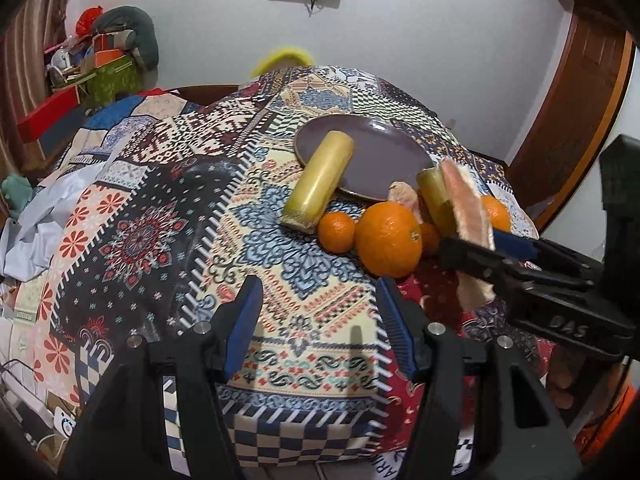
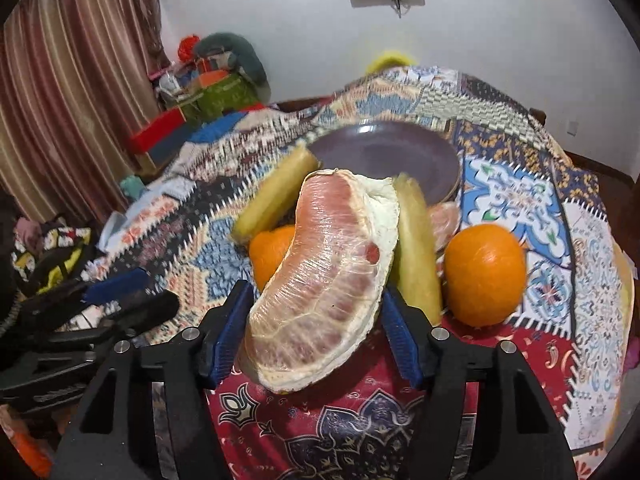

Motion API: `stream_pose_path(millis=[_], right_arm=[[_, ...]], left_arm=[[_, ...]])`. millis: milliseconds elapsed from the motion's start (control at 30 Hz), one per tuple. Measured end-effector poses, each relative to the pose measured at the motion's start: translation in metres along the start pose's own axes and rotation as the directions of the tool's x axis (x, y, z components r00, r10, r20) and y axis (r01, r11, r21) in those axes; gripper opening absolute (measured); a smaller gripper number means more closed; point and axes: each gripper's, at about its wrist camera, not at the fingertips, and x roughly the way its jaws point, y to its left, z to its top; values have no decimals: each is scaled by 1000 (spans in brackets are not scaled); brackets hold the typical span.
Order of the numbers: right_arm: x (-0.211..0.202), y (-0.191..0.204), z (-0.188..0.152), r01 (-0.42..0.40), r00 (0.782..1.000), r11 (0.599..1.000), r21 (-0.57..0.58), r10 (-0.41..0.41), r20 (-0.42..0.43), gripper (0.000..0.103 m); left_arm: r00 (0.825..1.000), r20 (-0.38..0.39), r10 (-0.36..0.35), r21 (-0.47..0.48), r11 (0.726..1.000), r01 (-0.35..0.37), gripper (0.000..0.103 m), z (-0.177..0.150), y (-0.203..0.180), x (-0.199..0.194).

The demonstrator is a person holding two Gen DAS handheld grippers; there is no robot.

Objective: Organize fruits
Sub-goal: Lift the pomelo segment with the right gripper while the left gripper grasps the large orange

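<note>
My right gripper [image 2: 318, 308] is shut on a pink pomelo segment [image 2: 324, 276] and holds it above the patterned tablecloth; the segment also shows in the left wrist view [image 1: 466, 206]. A dark purple plate [image 1: 368, 152] sits beyond, empty, with a yellow sugarcane piece [image 1: 320, 182] leaning on its rim. A second sugarcane piece [image 2: 416, 256] stands by the segment. A big orange [image 1: 388, 238], a small orange [image 1: 337, 227] and another pomelo segment [image 1: 404, 194] lie in front of the plate. My left gripper [image 1: 318, 320] is open and empty, low over the cloth.
The patchwork tablecloth [image 1: 160, 220] covers the whole table. Another orange [image 2: 484, 274] lies at the right. A cluttered shelf [image 1: 100, 64] and a curtain [image 2: 72, 100] stand at the far left. A wooden door frame [image 1: 576, 120] is at the right.
</note>
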Motion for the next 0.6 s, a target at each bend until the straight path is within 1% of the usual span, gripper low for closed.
stream_pose_path(millis=[133,200,300,400,533,600], right_arm=[[-20,-14,6,5,999,1000,21,-6,54,60],[-29,-22,8,25,996,999,25,-27,80,60],[-40,-33,7,66,991,997,26,-69,112,61],[-45,-46,6,77,989,996,46,-83,122,61],[-46,-57,3,82,989,995,61,-89,118,61],[-46,-61,1,76,990,995,68,-83,111,61]], left_arm=[[1000,-7,0,32,999,0,61,9,-16,2],[1000,-13,0,52,999,1,61,14,-25,5],[1000,-27,-10,73,997,12,65,21,-38,11],[998,-53,-15,89,996,20,67,26,-52,23],[995,-95,11,112,994,-1,67,29,-65,44],[994,-102,28,124,992,-15,67,29,-70,52]])
